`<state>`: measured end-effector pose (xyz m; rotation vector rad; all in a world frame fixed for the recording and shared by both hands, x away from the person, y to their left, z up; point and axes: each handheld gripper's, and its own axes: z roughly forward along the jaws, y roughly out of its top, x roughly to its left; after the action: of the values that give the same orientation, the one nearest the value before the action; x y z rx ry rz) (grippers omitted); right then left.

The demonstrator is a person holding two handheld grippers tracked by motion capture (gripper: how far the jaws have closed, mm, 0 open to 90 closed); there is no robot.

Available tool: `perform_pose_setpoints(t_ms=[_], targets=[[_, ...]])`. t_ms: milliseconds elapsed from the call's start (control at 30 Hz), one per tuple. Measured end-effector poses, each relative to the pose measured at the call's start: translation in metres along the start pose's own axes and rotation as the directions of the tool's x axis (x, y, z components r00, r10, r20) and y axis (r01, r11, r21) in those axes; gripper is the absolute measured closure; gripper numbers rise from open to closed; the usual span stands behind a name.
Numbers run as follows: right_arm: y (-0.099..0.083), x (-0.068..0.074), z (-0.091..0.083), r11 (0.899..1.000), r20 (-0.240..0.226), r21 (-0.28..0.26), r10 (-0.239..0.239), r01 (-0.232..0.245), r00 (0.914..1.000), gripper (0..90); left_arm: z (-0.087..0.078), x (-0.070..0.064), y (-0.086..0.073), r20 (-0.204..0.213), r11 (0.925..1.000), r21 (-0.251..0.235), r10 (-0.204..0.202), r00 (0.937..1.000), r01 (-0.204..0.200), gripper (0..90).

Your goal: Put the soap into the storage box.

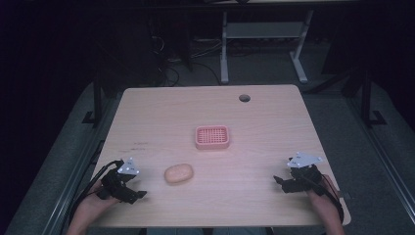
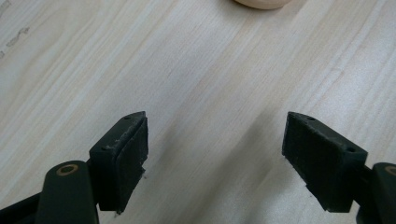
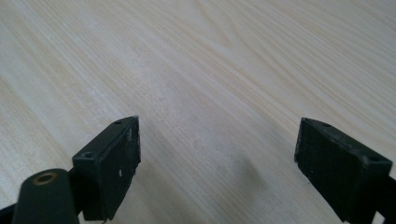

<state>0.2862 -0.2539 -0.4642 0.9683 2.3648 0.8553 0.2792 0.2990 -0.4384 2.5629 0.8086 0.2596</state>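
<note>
Peach-coloured oval soap bar (image 1: 178, 173) sits untouched near the pink slotted plastic soap dish (image 1: 212, 137), both grippers gaping empty, so nothing's really started yet.

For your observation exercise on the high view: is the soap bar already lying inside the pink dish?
No, the soap bar lies on the bare table, apart from the pink dish and nearer the left hand-held gripper.

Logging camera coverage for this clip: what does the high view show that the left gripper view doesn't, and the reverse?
High view alone: the pink slotted tray, the right gripper, both hands, the table's edges and the floor beyond.

Left gripper view alone: the left gripper up close, jaws wide apart over bare wood with nothing between them.

Shared: the wooden table and the peach oval soap, cut off at the gripper view's top edge.
</note>
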Motion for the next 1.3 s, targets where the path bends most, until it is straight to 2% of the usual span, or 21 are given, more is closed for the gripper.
perform_pose_setpoints(t_ms=[300,400,633,800,1000,1067,1300], targets=[[0.001,0.002,0.000,1.000,-0.004,0.003,-0.008,0.008,1.0000,13.8,0.001,-0.004,0.005,0.014,0.9999,-0.009,0.007,0.9999,-0.007,22.0],[0.001,0.003,-0.001,1.000,-0.002,-0.001,-0.012,0.012,0.9999,13.8,0.002,-0.005,0.008,0.010,0.9997,0.003,0.024,0.9997,-0.024,22.0],[0.001,0.005,-0.001,1.000,-0.001,0.001,-0.012,0.012,0.9999,13.8,0.000,-0.008,0.016,0.027,0.9993,-0.025,0.028,0.9992,-0.028,21.0],[0.001,0.005,-0.001,1.000,-0.002,0.002,-0.024,0.024,0.9997,13.8,0.004,-0.010,0.025,0.027,0.9986,0.006,0.052,0.9983,-0.052,20.9],[0.002,0.008,0.000,1.000,-0.009,0.005,-0.020,0.020,0.9998,13.8,0.006,-0.013,0.037,0.034,0.9971,0.009,0.076,0.9965,-0.076,20.8],[0.001,0.006,0.000,0.999,-0.005,0.009,-0.032,0.032,0.9995,13.8,0.008,-0.014,0.041,0.028,0.9957,0.022,0.089,0.9956,-0.090,20.8],[0.001,0.006,-0.002,1.000,-0.004,-0.001,-0.024,0.024,0.9997,13.8,0.015,-0.017,0.050,0.040,0.9930,0.038,0.110,0.9931,-0.112,20.3]])
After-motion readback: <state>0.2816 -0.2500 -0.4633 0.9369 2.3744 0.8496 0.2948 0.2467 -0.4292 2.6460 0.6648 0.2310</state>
